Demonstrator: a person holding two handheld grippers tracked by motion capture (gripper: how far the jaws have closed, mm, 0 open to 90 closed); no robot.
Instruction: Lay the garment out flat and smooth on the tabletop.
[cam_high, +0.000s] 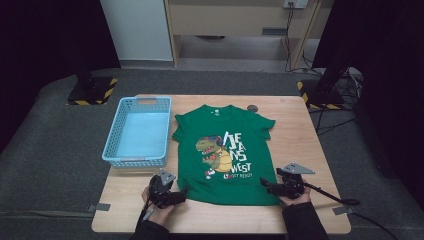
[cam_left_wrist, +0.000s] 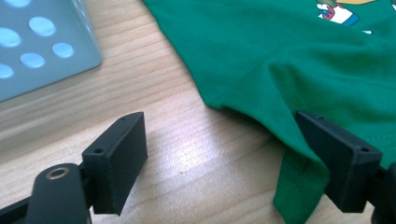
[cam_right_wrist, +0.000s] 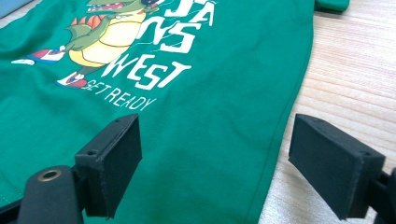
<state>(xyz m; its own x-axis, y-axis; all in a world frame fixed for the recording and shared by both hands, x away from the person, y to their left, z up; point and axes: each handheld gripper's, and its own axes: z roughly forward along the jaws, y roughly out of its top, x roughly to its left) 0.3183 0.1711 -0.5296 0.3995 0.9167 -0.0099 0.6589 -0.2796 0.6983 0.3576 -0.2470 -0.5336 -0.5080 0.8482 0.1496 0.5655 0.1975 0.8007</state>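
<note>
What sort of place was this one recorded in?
Probably a lab or studio set up for recording: a lone wooden table stands on grey carpet, dark curtains hang at both sides, and stand bases with hazard stripes and cables sit behind it.

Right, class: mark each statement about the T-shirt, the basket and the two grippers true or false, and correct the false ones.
1. The green T-shirt lies spread flat on the table. True.
2. The blue basket holds a folded shirt. False: nothing lies in it.
3. The left gripper is clamped on the hem. False: its jaws stand open, the hem corner by one jaw.
4. The right gripper is open over the shirt's side edge. True.
5. The shirt is printed with a dinosaur. True.
</note>
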